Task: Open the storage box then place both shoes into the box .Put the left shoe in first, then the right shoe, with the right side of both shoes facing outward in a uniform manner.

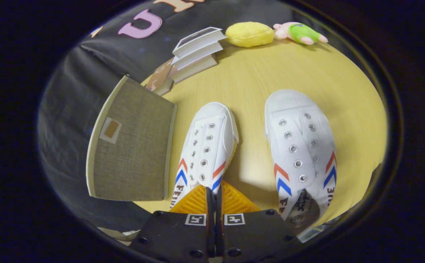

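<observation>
The fingers [214, 199] are pinched together at lower centre, apparently on the left shoe [207, 146] by its heel collar. Canvas, light and floppy, I'd say; gripping the collar suits. Right shoe [300, 146] lies beside; storage box [132, 146] sits left on the table [256, 80].

Fingers [214, 195] closed together at left shoe [207, 149], right shoe [302, 146] beside, storage box [132, 146] left
</observation>
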Available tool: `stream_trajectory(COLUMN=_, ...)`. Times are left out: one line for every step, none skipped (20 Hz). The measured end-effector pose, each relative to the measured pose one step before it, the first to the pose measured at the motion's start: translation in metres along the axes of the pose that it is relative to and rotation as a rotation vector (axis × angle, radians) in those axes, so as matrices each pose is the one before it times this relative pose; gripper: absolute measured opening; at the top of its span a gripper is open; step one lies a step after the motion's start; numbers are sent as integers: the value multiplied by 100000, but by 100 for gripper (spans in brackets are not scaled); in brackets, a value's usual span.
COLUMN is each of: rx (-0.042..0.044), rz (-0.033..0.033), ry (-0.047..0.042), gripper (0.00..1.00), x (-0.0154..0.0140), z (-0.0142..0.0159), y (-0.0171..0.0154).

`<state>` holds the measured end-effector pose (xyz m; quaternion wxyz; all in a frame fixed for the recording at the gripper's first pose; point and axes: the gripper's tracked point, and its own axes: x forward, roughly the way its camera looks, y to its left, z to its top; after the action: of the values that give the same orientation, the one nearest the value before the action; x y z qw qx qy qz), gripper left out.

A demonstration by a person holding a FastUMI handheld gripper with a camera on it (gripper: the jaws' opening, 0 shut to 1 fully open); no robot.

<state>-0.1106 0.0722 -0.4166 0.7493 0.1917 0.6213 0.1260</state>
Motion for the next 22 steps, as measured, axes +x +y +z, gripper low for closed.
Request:
stream_trajectory(rx=1534, rz=976, ry=-383, gripper=4, x=-253, z=184, y=185)
stream_trajectory(rx=1315, rz=836, ry=-956, gripper=4, x=-147, z=106, y=107)
stream_trajectory(rx=1509, rz=835, ry=-1069, gripper=4, x=-256, z=165, y=297)
stream_trajectory(rx=1179, rz=928, ry=-561, gripper=4, x=-336, z=177, y=367)
stream_trajectory(rx=1528, rz=1007, ry=-1057, gripper=4, x=-384, z=309, y=390)
stream_trajectory(rx=983, rz=696, ry=-1367, gripper=4, x=-481, z=421, y=467)
stream_trajectory(rx=454, rz=858, ry=-1022, gripper=4, x=-605, z=515, y=598)
stream_trajectory(rx=33, rz=972, ry=-1598, gripper=4, x=-738, z=512, y=738)
stream_trajectory(rx=-528, rz=995, ry=-1631, gripper=4, x=-712, z=696, y=880)
stream_trajectory(rx=-307, rz=811, ry=-1583, gripper=4, x=-666, z=680, y=898)
stream_trajectory(rx=1, rz=474, ry=-2673, gripper=4, x=-626, z=934, y=1005)
stream_trajectory(rx=-702, rz=622, ry=-1245, gripper=4, x=-520, z=625, y=1020)
stream_trajectory(rx=53, rz=763, ry=-1608, gripper=4, x=-499, z=725, y=1106)
stream_trajectory(rx=-701, rz=1006, ry=-1194, gripper=4, x=-364, z=571, y=1169)
stream_trajectory(rx=-917, rz=1250, ry=-1446, gripper=4, x=-290, z=644, y=1205)
stream_trajectory(rx=-1050, rz=1144, ry=-1484, gripper=4, x=-232, z=542, y=1165)
stream_trajectory(rx=-697, rz=992, ry=-1557, gripper=4, x=-324, z=514, y=1133)
stream_trajectory(rx=-720, rz=1117, ry=-914, gripper=4, x=-119, z=398, y=1114)
stream_trajectory(rx=-244, rz=1342, ry=-1118, gripper=4, x=-87, z=399, y=1194)
stream_trajectory(rx=-595, rz=1397, ry=-352, gripper=4, x=31, z=180, y=1156)
stream_trajectory(rx=-839, rz=1610, ry=308, gripper=4, x=136, z=10, y=1196)
stream_trajectory(rx=-828, rz=1299, ry=365, gripper=4, x=355, z=-132, y=1091)
